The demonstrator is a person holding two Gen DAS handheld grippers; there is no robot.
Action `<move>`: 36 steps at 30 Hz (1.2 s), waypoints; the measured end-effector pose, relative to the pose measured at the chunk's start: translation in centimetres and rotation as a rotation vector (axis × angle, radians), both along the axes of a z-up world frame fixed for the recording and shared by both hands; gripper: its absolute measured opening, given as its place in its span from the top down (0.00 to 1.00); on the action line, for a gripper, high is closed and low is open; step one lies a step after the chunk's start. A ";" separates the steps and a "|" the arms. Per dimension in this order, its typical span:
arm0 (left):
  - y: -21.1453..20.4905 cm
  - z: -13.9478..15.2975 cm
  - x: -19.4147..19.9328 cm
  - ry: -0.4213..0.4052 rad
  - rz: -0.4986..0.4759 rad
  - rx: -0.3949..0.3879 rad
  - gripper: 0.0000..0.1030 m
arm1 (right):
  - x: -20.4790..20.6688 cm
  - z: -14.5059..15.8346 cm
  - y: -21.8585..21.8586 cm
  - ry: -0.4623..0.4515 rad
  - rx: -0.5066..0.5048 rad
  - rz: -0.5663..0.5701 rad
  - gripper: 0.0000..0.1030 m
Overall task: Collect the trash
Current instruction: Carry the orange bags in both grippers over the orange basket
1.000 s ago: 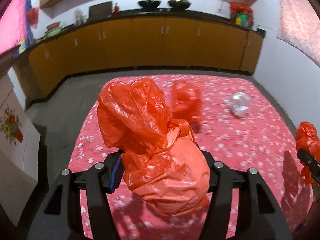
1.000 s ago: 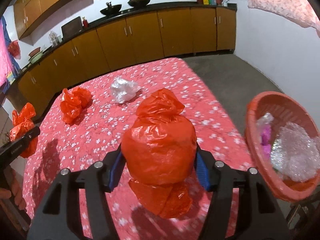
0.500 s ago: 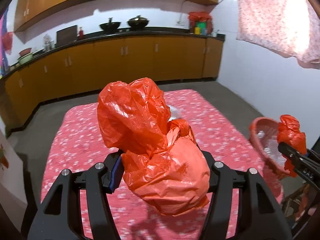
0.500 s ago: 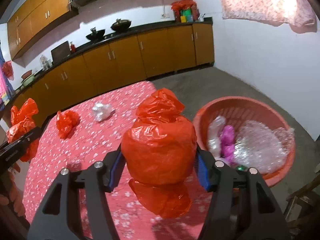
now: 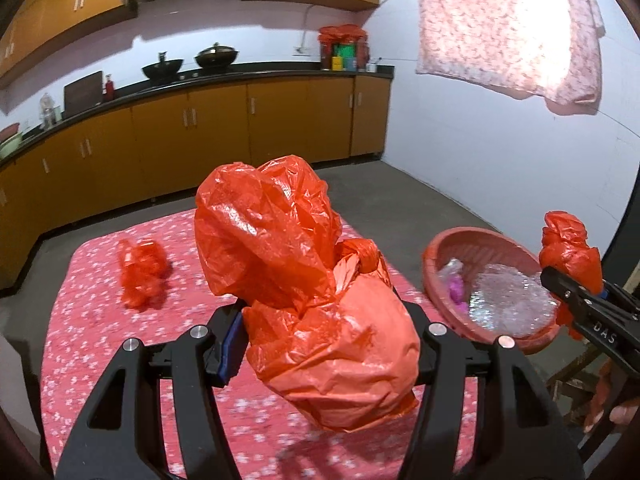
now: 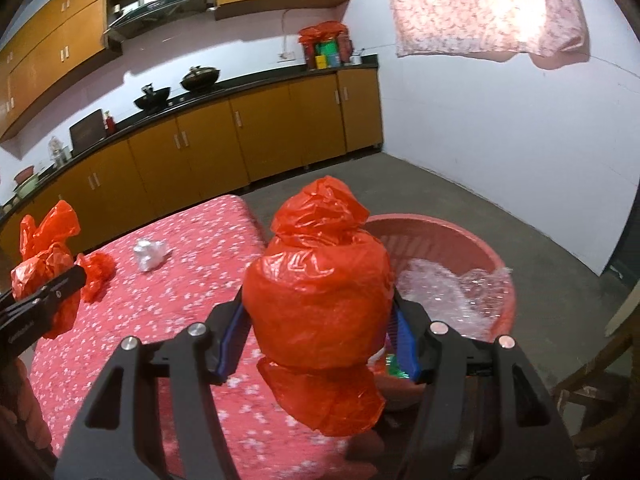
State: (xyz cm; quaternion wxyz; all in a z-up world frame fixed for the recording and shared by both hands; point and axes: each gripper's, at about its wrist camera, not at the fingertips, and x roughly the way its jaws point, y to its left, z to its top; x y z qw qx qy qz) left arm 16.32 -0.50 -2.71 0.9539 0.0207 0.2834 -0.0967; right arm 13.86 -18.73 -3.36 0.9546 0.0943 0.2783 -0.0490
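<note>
Carrying a knotted bundle of crumpled orange plastic bag clenched in my left gripper, I hold its twin, a rounder tied orange plastic bundle, squeezed in my right gripper just before the near rim of the round red plastic basket. That basket, already holding clear bubble wrap and a purple scrap, sits off the right edge of the bed with the red flowered cover. Two pieces remain on the cover, by my reckoning: a loose orange bag toward the far left corner and a crumpled silvery wad near the far edge. Both held bundles stand with their long axes roughly upright, knotted tops up and leaning away from me, loose tails hanging below the pads. Neither is dropped in yet.
</note>
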 end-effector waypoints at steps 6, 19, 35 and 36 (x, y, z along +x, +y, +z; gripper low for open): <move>-2.5 0.0 0.2 0.006 -0.050 -0.003 0.42 | -0.5 -0.2 -2.0 -0.001 -0.008 -0.045 0.42; -7.0 -0.4 1.1 0.024 -0.135 -0.004 0.42 | -0.7 -0.9 -5.6 0.003 -0.014 -0.113 0.42; -13.8 -2.4 3.5 0.063 -0.288 0.005 0.42 | 0.9 -1.3 -9.4 0.012 -0.068 -0.135 0.42; -14.1 -2.5 3.6 0.065 -0.295 0.006 0.42 | 1.0 -1.4 -9.6 0.012 -0.071 -0.134 0.42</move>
